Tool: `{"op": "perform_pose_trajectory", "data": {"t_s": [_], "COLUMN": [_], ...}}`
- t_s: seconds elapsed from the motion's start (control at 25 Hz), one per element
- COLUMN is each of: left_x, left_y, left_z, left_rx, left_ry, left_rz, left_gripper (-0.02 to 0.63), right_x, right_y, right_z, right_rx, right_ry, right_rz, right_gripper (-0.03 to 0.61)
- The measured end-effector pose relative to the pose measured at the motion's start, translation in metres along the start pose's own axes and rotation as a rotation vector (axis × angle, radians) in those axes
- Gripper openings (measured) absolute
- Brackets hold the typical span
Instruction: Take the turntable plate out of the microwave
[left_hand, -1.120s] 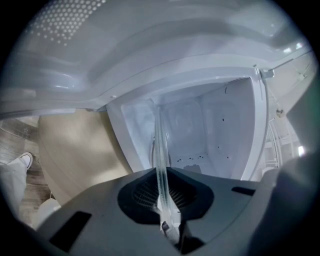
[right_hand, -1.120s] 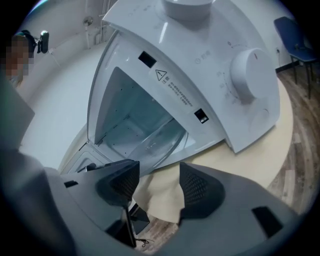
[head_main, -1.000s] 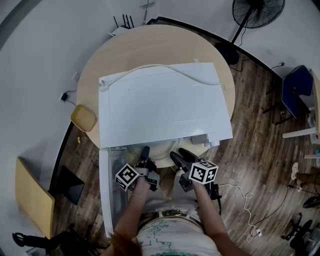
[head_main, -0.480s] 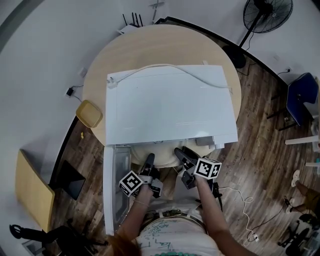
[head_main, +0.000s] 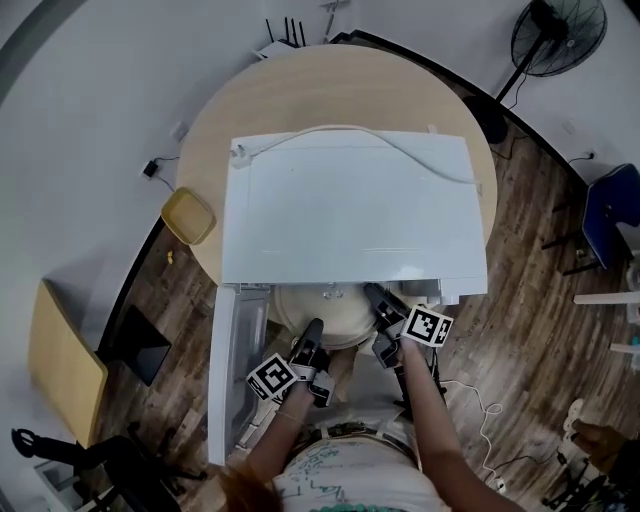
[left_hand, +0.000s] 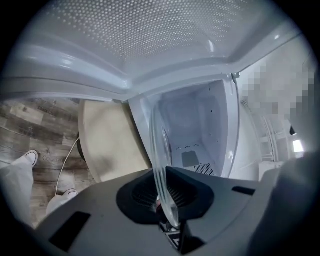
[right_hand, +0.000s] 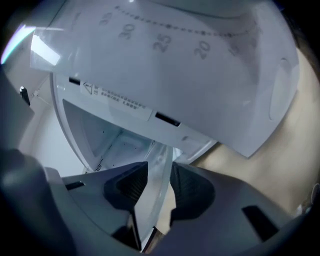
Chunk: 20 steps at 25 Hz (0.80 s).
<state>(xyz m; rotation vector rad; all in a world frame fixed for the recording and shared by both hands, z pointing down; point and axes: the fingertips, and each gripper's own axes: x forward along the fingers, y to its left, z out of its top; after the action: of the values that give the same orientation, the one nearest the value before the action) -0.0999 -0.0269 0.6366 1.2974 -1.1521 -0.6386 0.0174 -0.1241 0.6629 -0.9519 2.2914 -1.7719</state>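
On a round wooden desk (head_main: 300, 90) in the upper middle of the head view, a white microwave (head_main: 355, 210), with its door (head_main: 228, 360) swung open toward the lower left. Just below the microwave's front edge, at lower centre, the clear glass turntable plate (head_main: 320, 315), partly drawn out of the cavity (left_hand: 192, 130) and reaching over the desk's near rim. Held at its near edge from both sides. At the plate's left, the left claw (left_hand: 161, 187), pressed almost together and pinching the thin glass rim, seen edge-on and running up the middle of the left gripper view. At the plate's right, the right claw (right_hand: 159, 175), its jaws having just been closing, with the glass rim between the pads and pinched there, below the microwave's dial panel. On the desk's left edge, a shallow yellow container (head_main: 189, 216), well apart from the plate. At the upper right corner, a black fan (head_main: 558, 35) standing on the dark wooden floor (head_main: 530, 200).
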Motion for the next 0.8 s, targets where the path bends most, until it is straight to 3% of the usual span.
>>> {"op": "perform_pose_trajectory", "data": {"t_s": [0.28, 0.32, 0.8], "left_x": [-0.005, -0.006, -0.018], "left_y": [0.003, 0.004, 0.008], "left_z": [-0.003, -0.003, -0.009], "left_rx": [0.046, 0.052, 0.102], "left_ry": [0.002, -0.002, -0.080], "left_rz": [0.003, 0.003, -0.002], "left_gripper": [0.048, 0.050, 0.067], "right_x": [0.000, 0.000, -0.005], "right_y": [-0.003, -0.004, 0.020], "right_z": [0.001, 0.001, -0.002], "right_rx": [0.048, 0.059, 0.110], "right_ry": [0.039, 0.040, -0.003], "right_rz": [0.014, 0.012, 0.160], "right_gripper": [0.104, 0.068, 0.044]}}
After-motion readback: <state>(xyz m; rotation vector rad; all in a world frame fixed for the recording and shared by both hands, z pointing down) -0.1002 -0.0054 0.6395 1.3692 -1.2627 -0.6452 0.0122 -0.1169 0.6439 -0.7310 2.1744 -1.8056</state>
